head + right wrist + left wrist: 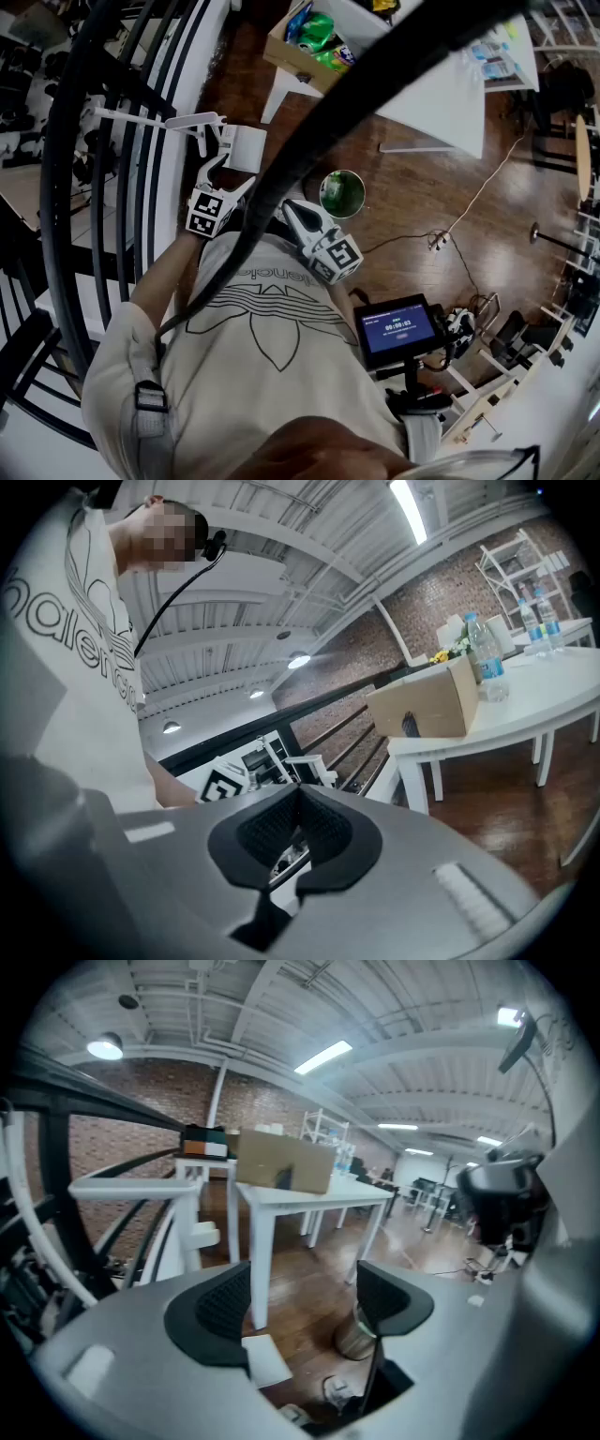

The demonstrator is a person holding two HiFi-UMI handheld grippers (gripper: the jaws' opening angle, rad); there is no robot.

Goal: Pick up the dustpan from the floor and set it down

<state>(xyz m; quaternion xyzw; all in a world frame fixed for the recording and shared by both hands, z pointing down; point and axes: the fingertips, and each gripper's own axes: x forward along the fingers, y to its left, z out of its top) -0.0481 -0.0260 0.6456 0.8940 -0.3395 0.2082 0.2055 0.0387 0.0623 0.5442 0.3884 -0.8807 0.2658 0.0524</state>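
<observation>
By the black railing point(103, 141), the white dustpan point(244, 148) is seen lying on the floor, just ahead of the left tool point(305, 1302), whose jaws are spread on nothing. Lifting and setting down are judged still to be done. Rightward, past the green bin point(342, 192) and the right tool point(298, 808), clenched empty, open floor point(422, 197) is left below the white surface point(450, 103).

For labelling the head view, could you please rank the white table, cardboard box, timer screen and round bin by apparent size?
1. white table
2. cardboard box and timer screen: about alike, the screen being nearer the camera
3. round bin
</observation>
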